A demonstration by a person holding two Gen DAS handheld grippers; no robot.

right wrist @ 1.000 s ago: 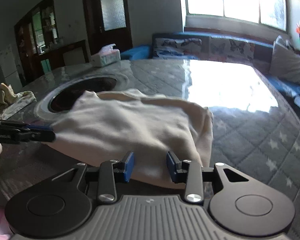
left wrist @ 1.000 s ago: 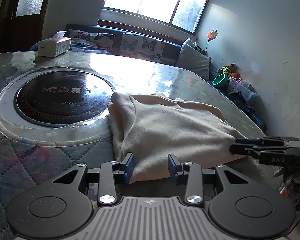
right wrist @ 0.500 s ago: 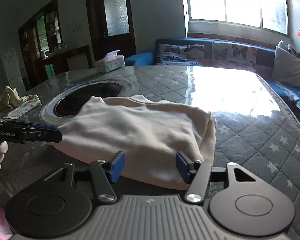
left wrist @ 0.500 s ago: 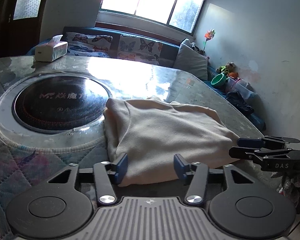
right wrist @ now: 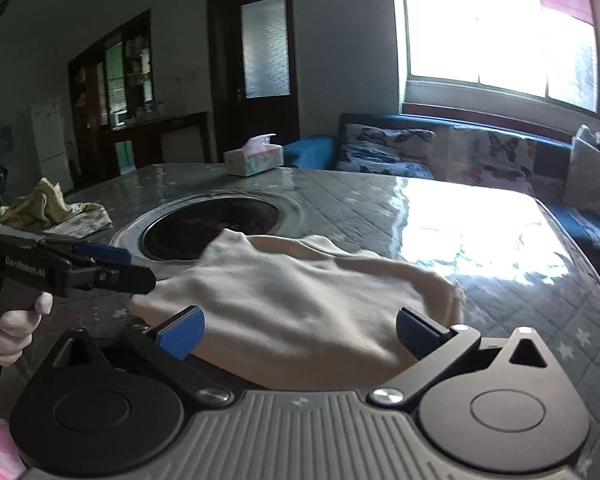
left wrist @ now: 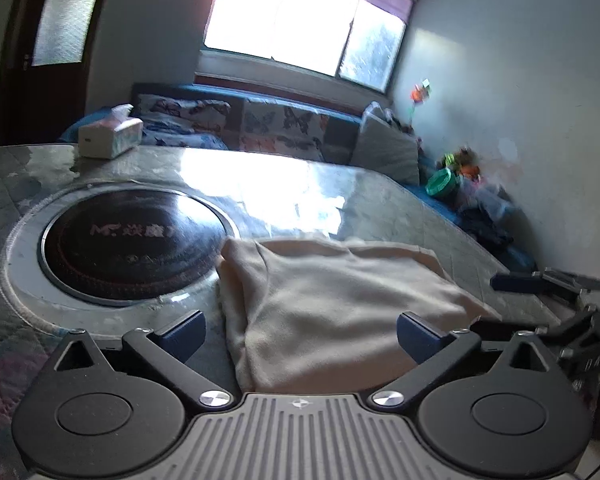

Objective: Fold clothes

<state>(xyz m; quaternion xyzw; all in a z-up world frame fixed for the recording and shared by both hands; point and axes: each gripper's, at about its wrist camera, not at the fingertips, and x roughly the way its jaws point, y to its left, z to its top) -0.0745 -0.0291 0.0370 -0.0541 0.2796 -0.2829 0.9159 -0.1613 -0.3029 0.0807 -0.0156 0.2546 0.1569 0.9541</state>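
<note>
Both the left gripper [left wrist: 300,334] and right gripper [right wrist: 300,334], jaws just opened wide and holding nothing, hover at the near edge of the folded cream garment [left wrist: 340,300] lying on the quilted table [left wrist: 380,196] beside the round black hotplate [left wrist: 132,240].

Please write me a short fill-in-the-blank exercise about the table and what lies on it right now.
1. The folded garment on the table is ____ in colour.
2. Both the left tongs and the right tongs stand ____, gripping nothing.
3. The round black cooktop is set into the ____.
4. The tissue box stands at the table's ____ edge, towards the sofa.

Missing words: cream; open; table; far
</note>
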